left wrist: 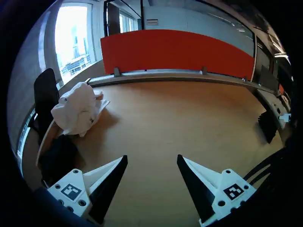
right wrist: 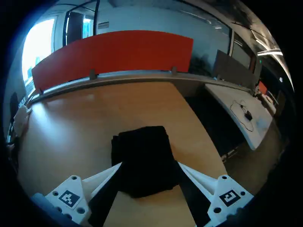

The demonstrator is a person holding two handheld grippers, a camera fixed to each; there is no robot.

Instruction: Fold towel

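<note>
Two pairs of jaws, both spread wide. My left gripper (left wrist: 151, 156) hangs over the counter (left wrist: 170, 113). My right gripper (right wrist: 149, 163) straddles the folded black towel (right wrist: 144, 149) near the counter's right edge.

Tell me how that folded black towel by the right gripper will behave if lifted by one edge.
Probably floppy: the black towel is soft cloth in stacked layers, so an edge lift would likely let it sag and unfold. It looks light for its bulk. Pushed, it may slide on the smooth wooden table, bunching rather than rolling.
</note>
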